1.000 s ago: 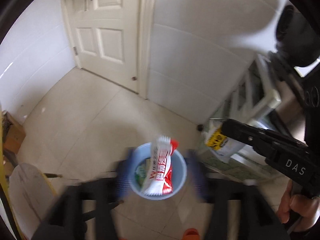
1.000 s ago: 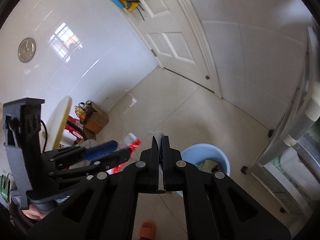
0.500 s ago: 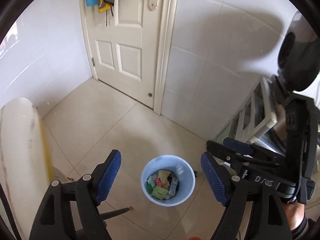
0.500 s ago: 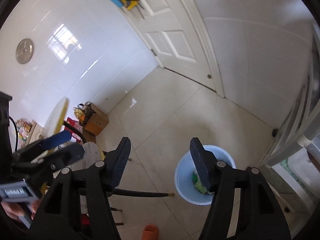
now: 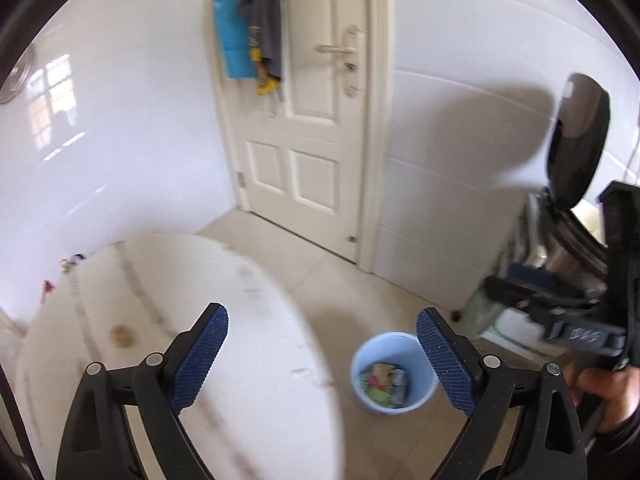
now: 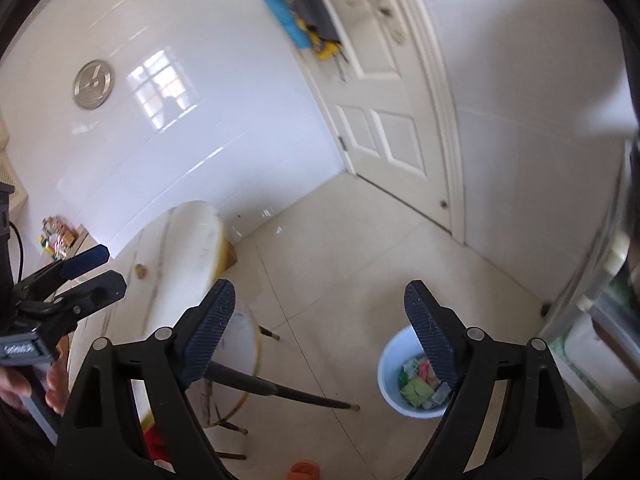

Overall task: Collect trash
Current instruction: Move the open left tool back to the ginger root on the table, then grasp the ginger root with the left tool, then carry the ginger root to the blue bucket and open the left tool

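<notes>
On the floor, the bin (image 5: 394,374) of wrappers (image 6: 420,384) is seen; both claws, left (image 5: 322,360) and right (image 6: 318,332), have just been opening, empty; only the right view shows the desk (image 5: 172,320) legs (image 6: 280,390).

Pale blue bin (image 5: 394,374) at five o'clock holds green, yellow and red wrappers (image 5: 383,383); white door (image 5: 308,128) at twelve carries turquoise and grey cloths (image 5: 244,24).
</notes>
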Motion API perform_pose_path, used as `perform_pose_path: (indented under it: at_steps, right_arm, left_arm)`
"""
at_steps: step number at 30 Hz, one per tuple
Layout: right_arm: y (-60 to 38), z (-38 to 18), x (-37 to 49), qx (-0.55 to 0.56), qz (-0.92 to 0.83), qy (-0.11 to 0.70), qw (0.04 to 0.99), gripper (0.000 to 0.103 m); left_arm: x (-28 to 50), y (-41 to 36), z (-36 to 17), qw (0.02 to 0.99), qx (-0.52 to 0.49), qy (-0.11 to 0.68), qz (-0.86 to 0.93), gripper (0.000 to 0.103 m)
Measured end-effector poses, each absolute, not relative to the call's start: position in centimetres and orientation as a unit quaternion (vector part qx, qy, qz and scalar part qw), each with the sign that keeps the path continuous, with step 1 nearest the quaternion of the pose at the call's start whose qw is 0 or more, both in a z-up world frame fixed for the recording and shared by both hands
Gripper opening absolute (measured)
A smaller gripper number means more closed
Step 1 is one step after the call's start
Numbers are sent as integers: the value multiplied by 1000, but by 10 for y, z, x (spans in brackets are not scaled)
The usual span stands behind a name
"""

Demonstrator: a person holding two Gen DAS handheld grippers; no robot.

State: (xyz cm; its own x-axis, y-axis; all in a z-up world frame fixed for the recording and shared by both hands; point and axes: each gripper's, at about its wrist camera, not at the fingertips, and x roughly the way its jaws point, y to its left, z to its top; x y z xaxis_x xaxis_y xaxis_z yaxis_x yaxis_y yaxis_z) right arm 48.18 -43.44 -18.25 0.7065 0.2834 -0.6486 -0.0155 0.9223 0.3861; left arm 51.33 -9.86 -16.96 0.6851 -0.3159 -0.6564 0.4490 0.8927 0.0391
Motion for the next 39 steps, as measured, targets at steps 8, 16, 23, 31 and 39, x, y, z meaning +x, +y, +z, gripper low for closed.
perform_pose_path:
  at_steps: [8,16,23,31,39]
  right_arm:
    - [-364,-153,481,125,73,337,930,91]
    - [-359,-175,499,133,51,358,923,91]
    - [-368,-188,511,131,55,368,919,91]
    - [-404,-221,511,157,32,386,908,91]
    - [-477,-311,503,205,-21,439,875,91]
  left_arm:
    - [532,11,-181,928,82,352,-93,94]
    - [607,41,-233,904,45,423,-52,79]
    - [655,36,-263,887,23,457,-60,53]
    - [667,42,-270,893,14,446,-64,24]
    - [588,-31,-217,910,33,390,-137,24]
